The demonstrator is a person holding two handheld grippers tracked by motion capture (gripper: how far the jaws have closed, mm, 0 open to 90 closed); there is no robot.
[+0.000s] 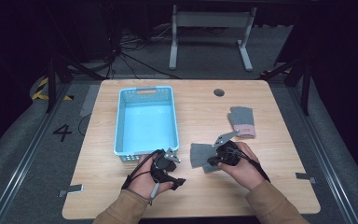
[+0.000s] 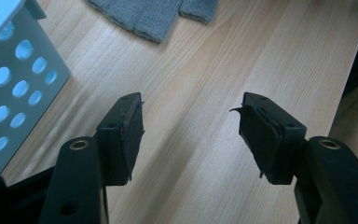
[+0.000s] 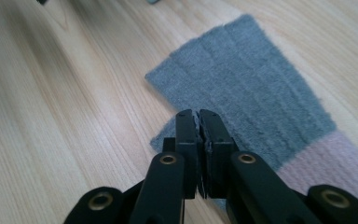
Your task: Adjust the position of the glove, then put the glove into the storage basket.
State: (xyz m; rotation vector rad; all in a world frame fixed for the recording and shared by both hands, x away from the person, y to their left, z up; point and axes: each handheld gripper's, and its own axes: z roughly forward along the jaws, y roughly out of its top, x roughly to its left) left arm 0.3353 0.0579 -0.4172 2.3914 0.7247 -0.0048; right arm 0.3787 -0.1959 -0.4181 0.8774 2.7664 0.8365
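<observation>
Two grey knit gloves with pink cuffs lie on the wooden table. The near glove lies flat right of the table's middle. My right gripper hangs just over it with its jaws together, and I see no fabric pinched between the pads. The far glove rests toward the back right. My left gripper stands open over bare wood at the basket's near right corner, with nothing between its fingers; the near glove's edge lies beyond it.
An empty light-blue perforated basket stands left of centre, close beside my left gripper. A round cable hole sits near the table's back edge. A table frame stands on the floor behind.
</observation>
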